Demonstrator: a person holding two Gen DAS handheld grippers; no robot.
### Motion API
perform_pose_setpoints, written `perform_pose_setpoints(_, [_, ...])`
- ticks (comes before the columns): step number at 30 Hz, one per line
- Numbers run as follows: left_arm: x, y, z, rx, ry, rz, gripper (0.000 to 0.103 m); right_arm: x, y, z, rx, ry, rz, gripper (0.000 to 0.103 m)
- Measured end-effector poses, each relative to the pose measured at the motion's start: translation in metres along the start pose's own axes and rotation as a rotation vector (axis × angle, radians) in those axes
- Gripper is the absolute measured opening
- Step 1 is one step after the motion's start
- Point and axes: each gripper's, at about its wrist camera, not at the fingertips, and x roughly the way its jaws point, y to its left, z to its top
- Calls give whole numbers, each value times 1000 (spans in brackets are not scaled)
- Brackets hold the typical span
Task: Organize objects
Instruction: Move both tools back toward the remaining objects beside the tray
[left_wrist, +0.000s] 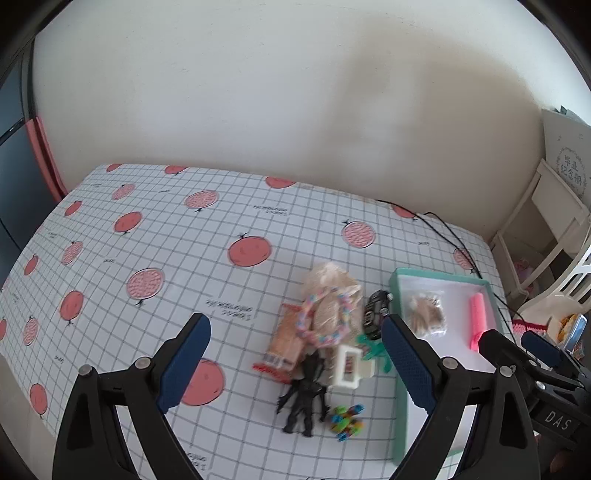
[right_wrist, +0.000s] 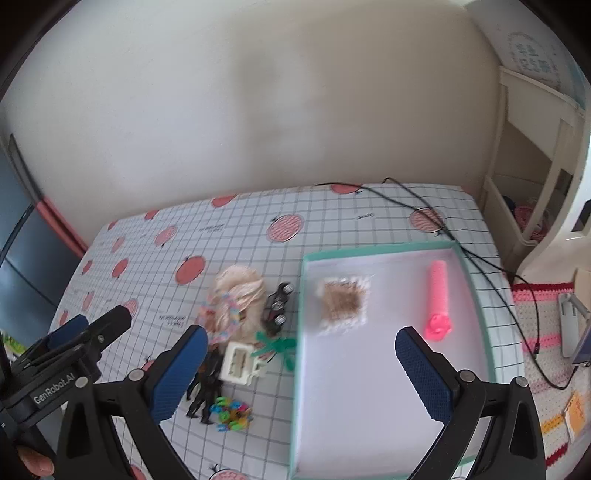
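The left gripper (left_wrist: 295, 363), black with blue ribbed pads, hangs with its jaws spread wide and nothing between them, above a table covered in a white grid-patterned cloth (left_wrist: 155, 236) printed with red fruit and small lettering too blurred to read. The right gripper (right_wrist: 301, 369) is likewise wide open and empty, above a shallow mint-green rimmed tray with a white floor (right_wrist: 373, 398).

Inside the tray, toward 12 o'clock from the right gripper, lie a clear packet of brown snack pieces (right_wrist: 342, 303) and, at about 1 o'clock, a pink ribbed cylinder toy (right_wrist: 437, 302), well apart from each other.

Just beside the tray's left rim sits a pile: a pale cream plush bundle (right_wrist: 240, 291) wrapped by a pastel bead chain (left_wrist: 325, 321), an orange snack packet (left_wrist: 284, 341), a black toy car (right_wrist: 277, 306), a green ribbon-like piece (right_wrist: 277, 347), a white plastic frame-shaped block (right_wrist: 238, 363), a black action figure (left_wrist: 304, 395) lying flat, and a small multicoloured toy (right_wrist: 231, 408) at its feet.

The left tool's body, seen at 9 o'clock in the right wrist view, reads "GenRobot.AI"; the right tool's body in the left wrist view reads "DAS". A black cable (right_wrist: 436, 218) crosses the far corner of the table. A white board (left_wrist: 567, 162) at 2 o'clock carries a round emblem with Chinese characters.
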Motion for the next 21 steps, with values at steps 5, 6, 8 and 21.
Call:
perform_pose_setpoints(5, [-3, 23, -4, -44, 17, 2, 94, 4, 22, -13, -25, 32, 12, 103])
perform_pose_setpoints(6, [-2, 26, -5, -52, 24, 2, 94, 7, 26, -16, -29, 42, 14, 102])
perform_pose_setpoints(8, [0, 31, -8, -61, 40, 15, 94, 13, 35, -22, -55, 62, 17, 101])
perform_pose_setpoints(21, [37, 43, -24, -80, 189, 51, 94, 56, 47, -58, -87, 206, 8, 88])
